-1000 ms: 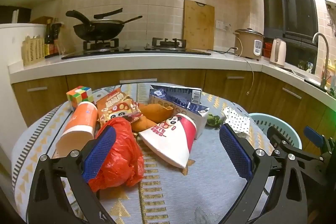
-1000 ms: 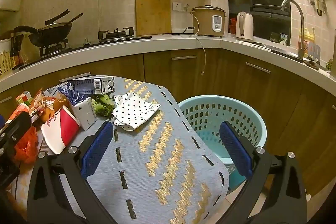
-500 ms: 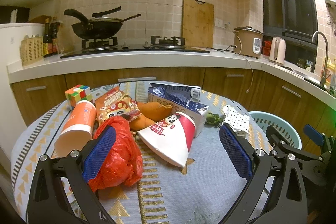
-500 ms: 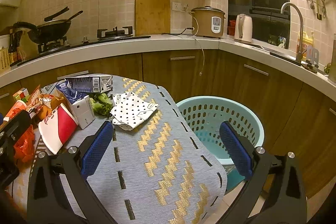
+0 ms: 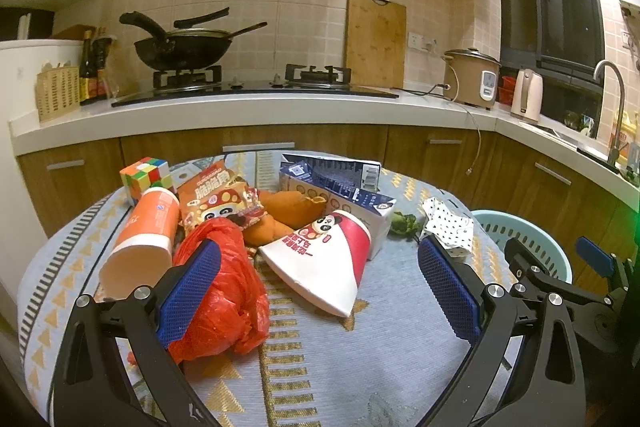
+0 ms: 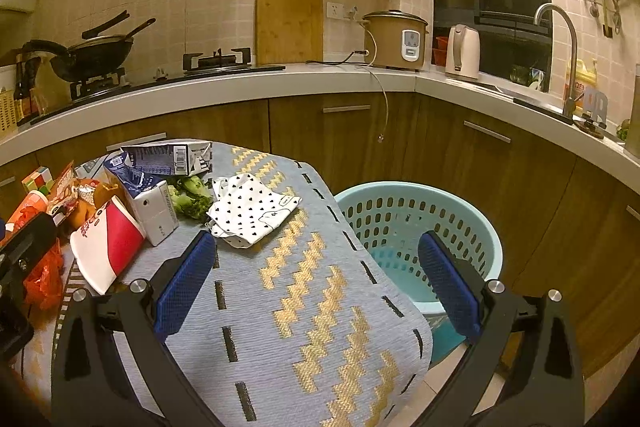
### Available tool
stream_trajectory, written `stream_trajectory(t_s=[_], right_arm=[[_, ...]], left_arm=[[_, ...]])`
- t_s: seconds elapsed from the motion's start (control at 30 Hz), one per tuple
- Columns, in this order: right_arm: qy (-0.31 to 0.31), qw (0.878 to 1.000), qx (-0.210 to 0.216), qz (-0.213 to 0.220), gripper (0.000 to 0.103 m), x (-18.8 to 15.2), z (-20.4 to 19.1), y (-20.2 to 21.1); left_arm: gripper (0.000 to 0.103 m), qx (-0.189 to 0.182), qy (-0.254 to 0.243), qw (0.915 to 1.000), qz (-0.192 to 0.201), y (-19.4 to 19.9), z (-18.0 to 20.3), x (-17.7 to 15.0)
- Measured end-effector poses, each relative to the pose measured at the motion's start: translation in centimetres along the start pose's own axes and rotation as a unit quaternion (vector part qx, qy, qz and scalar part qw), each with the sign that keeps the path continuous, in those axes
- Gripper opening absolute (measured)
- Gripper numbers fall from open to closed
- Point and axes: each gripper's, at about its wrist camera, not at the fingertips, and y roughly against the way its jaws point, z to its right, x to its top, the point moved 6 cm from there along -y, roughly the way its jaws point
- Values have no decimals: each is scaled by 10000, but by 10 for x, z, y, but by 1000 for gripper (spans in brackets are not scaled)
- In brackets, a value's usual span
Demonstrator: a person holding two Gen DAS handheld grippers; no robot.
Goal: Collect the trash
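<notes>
Fingers of both grippers stand wide apart with nothing between them — the left gripper (image 5: 318, 285) faces the heap of rubbish, the right gripper (image 6: 318, 281) faces bare cloth and the light-blue basket (image 6: 472, 219).

Take the red-and-white panda paper cup (image 5: 326, 261) as the landmark. It lies on its side on the worktop (image 5: 400, 327), right between the left gripper's fingers and a little beyond their tips, its wide white mouth turned toward the camera and its narrow end pointing away. Its long axis therefore runs roughly along the line of reach, slanted slightly, so the fingers would close across its width rather than its length. Just to the left of the cup, the crumpled red plastic bag (image 5: 228, 299) lies against the left-hand finger pad (image 5: 188, 291); whether they touch I cannot tell. Further left of the cup lies the orange paper cup (image 5: 142, 233), also on its side, mouth toward the camera. Behind the cup sit the snack packet (image 5: 218, 199) and the dark-blue carton (image 5: 344, 193); to its right, well apart, the polka-dot cloth (image 5: 448, 227).

In the right wrist view the same cup (image 6: 108, 243) lies off to the left, outside that gripper's span — my judgement is that the left hand is much the nearer for the cup or the bag, while the right stands nearer the basket, which sits off the worktop's far-right edge.
</notes>
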Motion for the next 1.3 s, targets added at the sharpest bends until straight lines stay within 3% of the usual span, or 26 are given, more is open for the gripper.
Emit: stream_trajectory(t_s=[1.3], right_arm=[[38,9998,-191,-105,96,-1,2,-5]], left_arm=[[96,48,110,9999,11,2,-7,1]])
